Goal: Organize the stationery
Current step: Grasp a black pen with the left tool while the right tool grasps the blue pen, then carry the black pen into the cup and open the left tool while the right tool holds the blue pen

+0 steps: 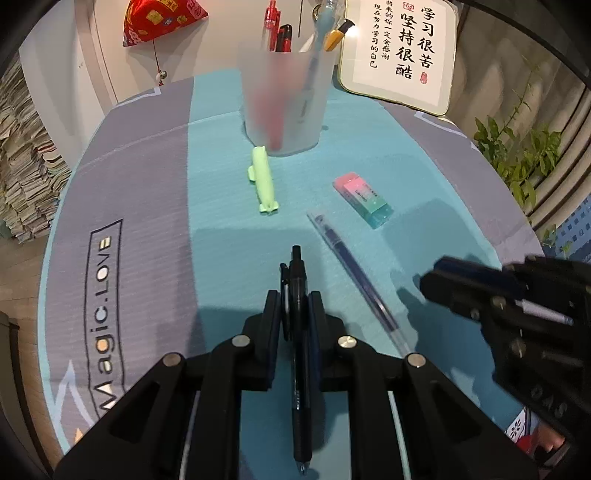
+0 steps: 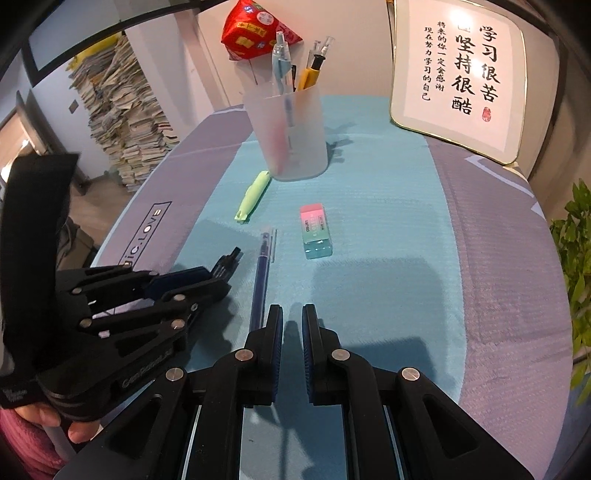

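Observation:
In the left wrist view my left gripper (image 1: 294, 301) is shut on a black pen (image 1: 295, 266), which runs lengthwise between the fingers with its clip end pointing away. A blue pen (image 1: 354, 273) lies on the teal mat just to its right. Beyond are a pink-and-teal eraser (image 1: 364, 199), a green pen-like piece (image 1: 264, 181) and a frosted pen cup (image 1: 284, 99) holding several pens. My right gripper (image 2: 291, 314) is shut with nothing in it, hovering just right of the blue pen (image 2: 260, 280). The right wrist view also shows the left gripper (image 2: 221, 275), eraser (image 2: 317, 232) and cup (image 2: 291, 136).
A framed calligraphy sign (image 2: 458, 81) leans at the back right. A red pouch (image 1: 159, 22) hangs behind the cup. Stacked papers (image 2: 122, 122) stand off the table's left, and a plant (image 1: 517, 162) at the right. The round table's mat (image 1: 147, 206) ends close at both sides.

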